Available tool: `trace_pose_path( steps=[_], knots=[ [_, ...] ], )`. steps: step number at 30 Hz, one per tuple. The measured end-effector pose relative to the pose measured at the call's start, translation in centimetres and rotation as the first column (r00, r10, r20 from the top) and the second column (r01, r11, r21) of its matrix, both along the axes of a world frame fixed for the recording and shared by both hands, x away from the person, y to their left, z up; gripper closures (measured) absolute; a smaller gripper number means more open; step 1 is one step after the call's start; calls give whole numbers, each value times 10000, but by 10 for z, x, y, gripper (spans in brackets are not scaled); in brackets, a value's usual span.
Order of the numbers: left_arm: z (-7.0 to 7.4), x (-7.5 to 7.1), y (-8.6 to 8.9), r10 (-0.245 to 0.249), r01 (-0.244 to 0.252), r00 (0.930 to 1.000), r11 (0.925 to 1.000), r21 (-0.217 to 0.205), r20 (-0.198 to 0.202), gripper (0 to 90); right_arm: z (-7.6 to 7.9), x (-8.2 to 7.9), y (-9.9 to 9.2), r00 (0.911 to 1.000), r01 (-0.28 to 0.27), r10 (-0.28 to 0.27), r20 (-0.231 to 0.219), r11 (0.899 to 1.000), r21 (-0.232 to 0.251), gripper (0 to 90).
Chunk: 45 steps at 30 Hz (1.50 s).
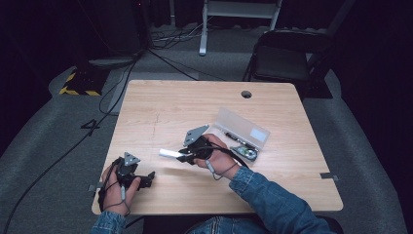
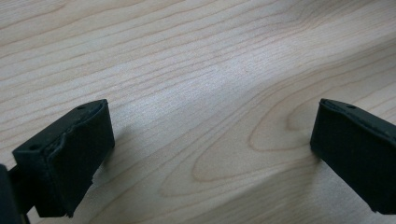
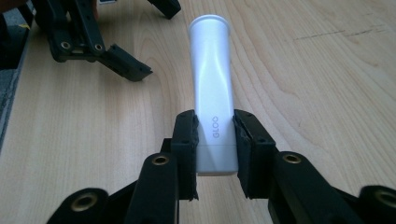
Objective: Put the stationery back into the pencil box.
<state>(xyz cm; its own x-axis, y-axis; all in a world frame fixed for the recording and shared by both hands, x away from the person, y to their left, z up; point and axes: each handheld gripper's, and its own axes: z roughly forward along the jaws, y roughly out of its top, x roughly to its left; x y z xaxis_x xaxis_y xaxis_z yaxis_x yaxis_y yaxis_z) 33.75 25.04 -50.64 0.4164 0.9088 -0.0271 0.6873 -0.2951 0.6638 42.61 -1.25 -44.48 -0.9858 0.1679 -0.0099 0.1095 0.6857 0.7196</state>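
one wooden table (image 1: 160, 105), two grippers, one white glue stick and one clear plastic case on it. the right gripper (image 3: 215, 144) has its jaws closed on the glue stick (image 3: 212, 88) near its base, holding it just left of the case (image 1: 242, 130). the case lies open right of the table's middle; its small contents are hard to make out. the left gripper (image 2: 205, 154) sits near the table's front left corner, jaws spread wide over bare wood, gripping nothing. the table's far half lies open, with a small round hole (image 1: 246, 94) near the far edge.
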Motion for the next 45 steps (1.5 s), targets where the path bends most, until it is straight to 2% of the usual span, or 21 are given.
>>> trace_pose_path(
  steps=[9, 17, 34, 45],
  knots=[
    [0, 0, 0, -1, 1, 10000, 10000, 1, 5, 0, 21, -8, -21, 10000, -41, 39, 54, 9996, 278, 718],
    [0, 0, 0, 2, -2, 10000, 10000, 4, -2, 0, 35, -11, -48, 9999, 138, -144, 88, 9980, 623, 718],
    [0, 0, 0, -4, 4, 10000, 10000, 3, 1, 0, 46, -5, -94, 9972, 712, -726, 162, 9947, 746, 718],
    [0, 0, 0, -4, 4, 10000, 10000, 3, 3, 0, 52, 5, -120, 9902, 1365, -1381, 194, 9884, 667, 718]
  ],
)
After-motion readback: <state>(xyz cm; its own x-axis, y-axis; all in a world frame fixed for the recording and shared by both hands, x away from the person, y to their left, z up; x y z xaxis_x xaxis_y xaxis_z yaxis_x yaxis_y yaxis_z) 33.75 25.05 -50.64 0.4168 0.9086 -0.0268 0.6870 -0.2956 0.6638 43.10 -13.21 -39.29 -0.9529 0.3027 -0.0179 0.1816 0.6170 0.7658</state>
